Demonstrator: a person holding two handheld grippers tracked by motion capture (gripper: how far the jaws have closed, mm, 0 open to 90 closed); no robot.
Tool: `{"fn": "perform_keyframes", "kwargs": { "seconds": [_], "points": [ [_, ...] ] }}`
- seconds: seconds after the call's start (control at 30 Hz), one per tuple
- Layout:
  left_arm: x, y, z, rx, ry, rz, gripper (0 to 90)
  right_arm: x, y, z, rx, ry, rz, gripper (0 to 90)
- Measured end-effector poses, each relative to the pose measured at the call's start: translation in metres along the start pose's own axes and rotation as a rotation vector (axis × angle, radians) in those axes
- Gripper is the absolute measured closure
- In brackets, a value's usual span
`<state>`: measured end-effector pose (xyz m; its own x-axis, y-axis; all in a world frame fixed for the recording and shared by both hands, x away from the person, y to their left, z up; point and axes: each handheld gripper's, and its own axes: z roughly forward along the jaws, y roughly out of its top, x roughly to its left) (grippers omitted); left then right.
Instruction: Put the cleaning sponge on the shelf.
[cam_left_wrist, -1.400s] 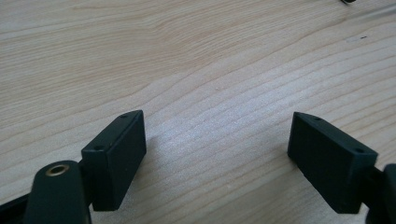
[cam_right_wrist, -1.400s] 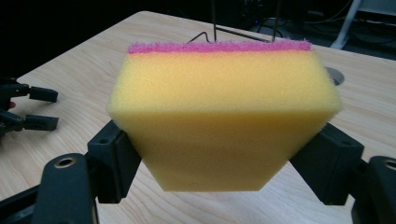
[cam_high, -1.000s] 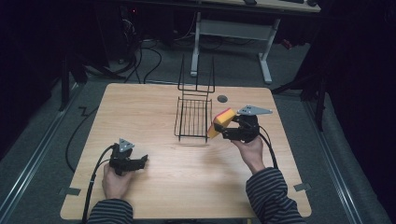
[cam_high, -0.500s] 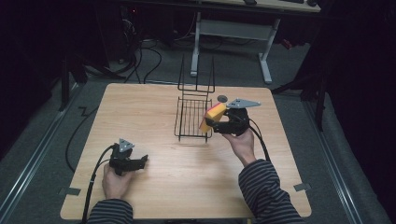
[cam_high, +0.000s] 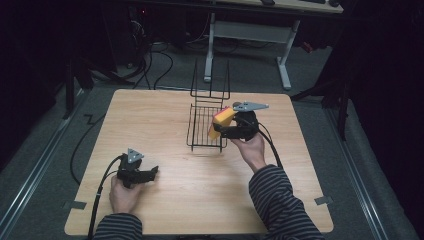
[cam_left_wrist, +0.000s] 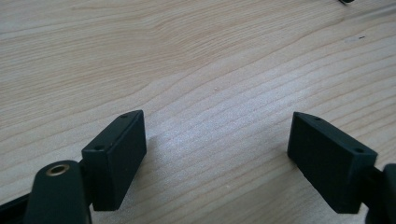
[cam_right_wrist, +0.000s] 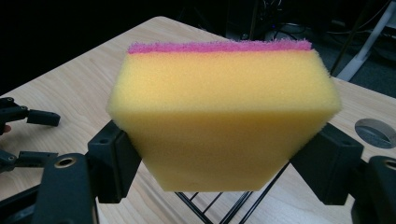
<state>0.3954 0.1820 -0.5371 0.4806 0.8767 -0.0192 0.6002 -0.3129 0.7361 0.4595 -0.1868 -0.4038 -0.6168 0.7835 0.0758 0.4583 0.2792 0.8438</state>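
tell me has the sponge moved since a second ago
Yes. The sponge, held in the right tongs, has shifted left, from beside the wire rack's right edge to over that edge.

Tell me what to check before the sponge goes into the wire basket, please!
1. Sponge held tight: ok, the right gripper is shut on it, jaws squeezing both sides.
2. Sponge over the wire basket: ok, it hangs above the basket's right edge.
3. Basket has room: ok, nothing lies on its wire floor.
4. Basket standing flat on the table: ok.
5. Left gripper out of the way: ok, open, resting low near the table's front.
6. How far above the basket floor the sponge hangs: cannot tell.
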Motion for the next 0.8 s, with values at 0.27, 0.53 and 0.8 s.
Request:
{"fn": "perform_keyframes", "kwargs": {
  "seconds": [0.27,0.53,0.8],
  "points": [
    [0.000,0.000,0.000,0.000,0.001,0.001,20.0,0.000,0.003,0.012,0.011,-0.002,0.005,23.9],
    [0.000,0.000,0.000,0.000,0.001,0.001,20.0,-0.002,0.002,0.023,0.031,-0.006,0.016,23.9],
    [0.000,0.000,0.000,0.000,0.001,0.001,20.0,-0.006,0.000,0.034,0.051,-0.015,0.026,23.8]
  ]
}}
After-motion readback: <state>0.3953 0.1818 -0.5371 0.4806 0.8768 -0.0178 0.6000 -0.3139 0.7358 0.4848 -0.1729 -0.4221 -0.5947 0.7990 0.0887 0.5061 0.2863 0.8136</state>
